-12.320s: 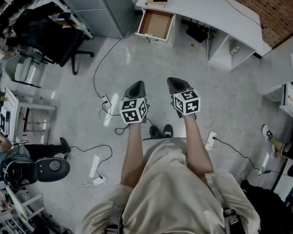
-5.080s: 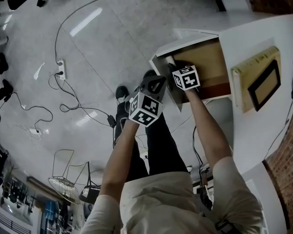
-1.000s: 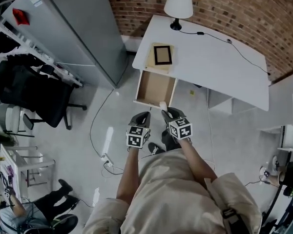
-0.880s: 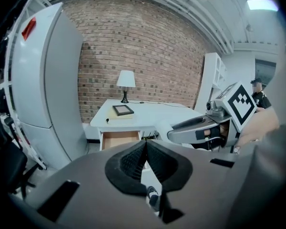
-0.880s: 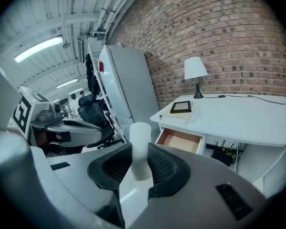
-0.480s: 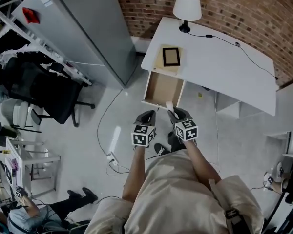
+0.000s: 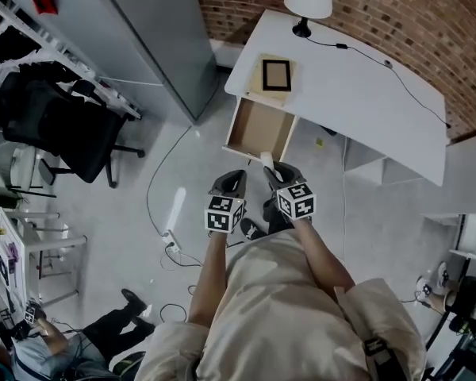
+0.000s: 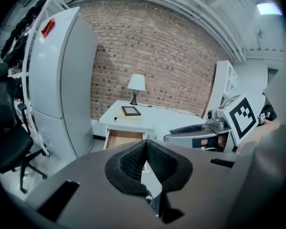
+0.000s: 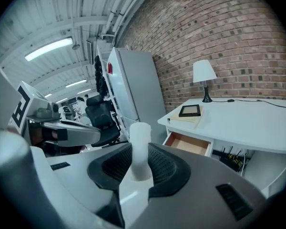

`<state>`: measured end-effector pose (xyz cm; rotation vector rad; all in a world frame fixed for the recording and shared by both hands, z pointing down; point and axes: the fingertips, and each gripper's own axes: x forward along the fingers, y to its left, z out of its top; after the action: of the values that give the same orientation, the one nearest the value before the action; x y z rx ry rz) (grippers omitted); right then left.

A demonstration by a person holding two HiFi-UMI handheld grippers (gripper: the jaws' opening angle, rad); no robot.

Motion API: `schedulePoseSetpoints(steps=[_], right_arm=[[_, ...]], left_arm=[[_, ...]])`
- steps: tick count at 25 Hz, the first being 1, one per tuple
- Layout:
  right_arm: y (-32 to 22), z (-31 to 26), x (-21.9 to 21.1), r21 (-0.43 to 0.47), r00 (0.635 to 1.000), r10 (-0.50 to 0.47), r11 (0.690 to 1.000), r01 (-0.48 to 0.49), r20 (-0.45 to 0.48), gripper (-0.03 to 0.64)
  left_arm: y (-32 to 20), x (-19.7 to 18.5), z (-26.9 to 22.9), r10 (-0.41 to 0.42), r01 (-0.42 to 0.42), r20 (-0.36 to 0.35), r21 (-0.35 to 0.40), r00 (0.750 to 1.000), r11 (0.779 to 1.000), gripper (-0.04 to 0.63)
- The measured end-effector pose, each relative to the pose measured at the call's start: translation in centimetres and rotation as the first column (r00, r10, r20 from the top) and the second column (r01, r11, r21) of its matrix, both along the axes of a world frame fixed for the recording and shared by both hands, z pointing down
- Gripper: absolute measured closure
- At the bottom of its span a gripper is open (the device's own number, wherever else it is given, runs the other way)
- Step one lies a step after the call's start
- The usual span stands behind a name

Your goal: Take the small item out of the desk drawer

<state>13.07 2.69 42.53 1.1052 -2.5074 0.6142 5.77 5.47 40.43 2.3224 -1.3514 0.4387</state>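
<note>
Right gripper view: seeing small white cylinder pinched upright between the pads of right hand-held gripper, top poking above the jaws. Reading left hand-held gripper as closed on nothing, jaws pressed together.

Judging the take-out step as essentially done: holding the item well clear of the open, bare-looking desk drawer, out over the floor in front of it.

Next, probably: carry to the white surface and set down clear of the picture frame. Calls for a steady pinch, no tilt, and release only once the base is supported. Could push the drawer shut with the free left one.

Versus the earlier reach-in frame: no longer down inside the drawer with the right one; now standing back, both held close to the body. Versus a second ago: same grip, same stand-off, only a slight camera shift.
</note>
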Motion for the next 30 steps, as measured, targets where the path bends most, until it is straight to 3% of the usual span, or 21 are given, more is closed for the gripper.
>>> schedulePoseSetpoints(steps=[16, 30], right_arm=[[0.9, -0.2, -1.9, 0.014, 0.998, -0.066, 0.998, 0.066, -0.019, 0.487], [0.2, -0.1, -1.6, 0.032, 0.999, -0.036, 0.999, 0.037, -0.038, 0.486]], left_arm=[[-0.1, 0.0, 0.4, -0.001, 0.001, -0.005, -0.006, 1.000, 1.000, 0.578], [-0.1, -0.1, 0.5, 0.007, -0.007, -0.012, -0.008, 1.000, 1.000, 0.580]])
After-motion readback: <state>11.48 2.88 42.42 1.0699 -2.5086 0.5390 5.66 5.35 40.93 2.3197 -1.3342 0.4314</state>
